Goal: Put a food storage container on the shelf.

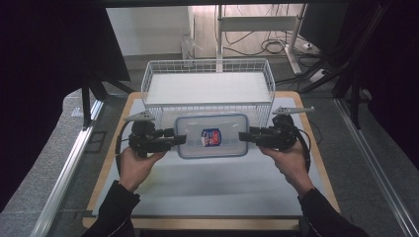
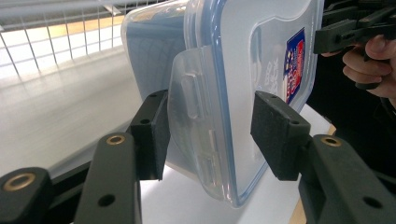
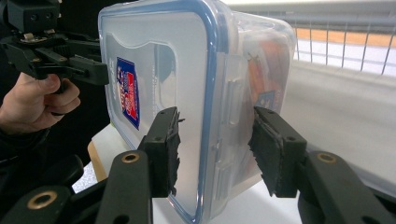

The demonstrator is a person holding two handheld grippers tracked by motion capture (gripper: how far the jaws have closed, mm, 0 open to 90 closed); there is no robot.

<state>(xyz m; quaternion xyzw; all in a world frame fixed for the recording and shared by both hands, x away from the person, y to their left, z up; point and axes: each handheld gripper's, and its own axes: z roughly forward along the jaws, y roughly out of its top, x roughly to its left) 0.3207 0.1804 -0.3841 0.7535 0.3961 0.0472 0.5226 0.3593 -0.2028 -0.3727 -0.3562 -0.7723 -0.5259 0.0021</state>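
Note:
A clear plastic container with a blue-rimmed lid and a red-and-blue label hangs level between my two grippers, just in front of the basket. My left gripper is shut on its left short end, and my right gripper is shut on its right short end. In the left gripper view the black pads clamp the container across its side latch, lid on one side and base on the other. In the right gripper view the pads squeeze the container the same way. Something orange shows dimly inside.
A white wire basket with a flat white floor stands behind the container at the table's far side. A white mat covers the wooden table. Dark curtains, a metal rail and floor cables lie beyond the table's edges.

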